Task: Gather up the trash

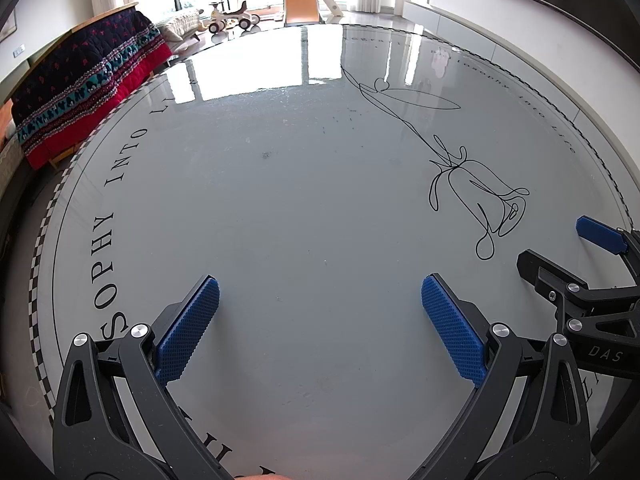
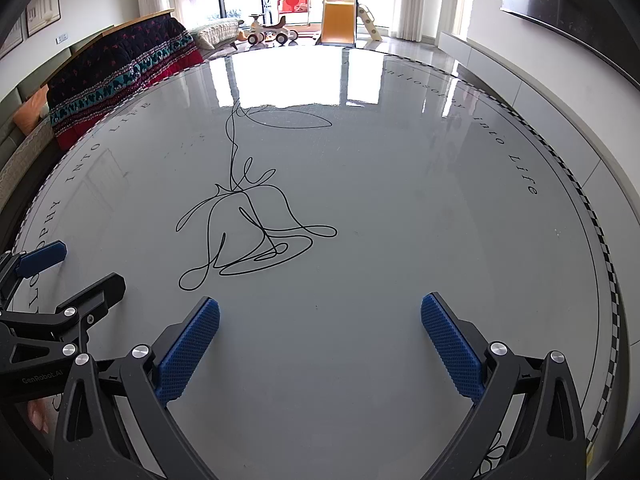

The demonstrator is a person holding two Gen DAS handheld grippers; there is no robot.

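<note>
No trash shows in either view. My left gripper (image 1: 320, 292) is open and empty, its blue pads spread wide just above a round glossy grey table (image 1: 280, 208). My right gripper (image 2: 320, 312) is also open and empty over the same table (image 2: 400, 220). The right gripper shows at the right edge of the left wrist view (image 1: 560, 248), and the left gripper shows at the left edge of the right wrist view (image 2: 80, 268). The two grippers sit side by side, close together.
The tabletop bears a black line drawing (image 2: 248, 232) and lettering around a checkered rim (image 2: 600, 240). A sofa draped with a dark patterned quilt (image 1: 80, 84) stands beyond the left edge. A toy slide (image 2: 340, 20) and ride-on toys (image 1: 232, 20) stand far back.
</note>
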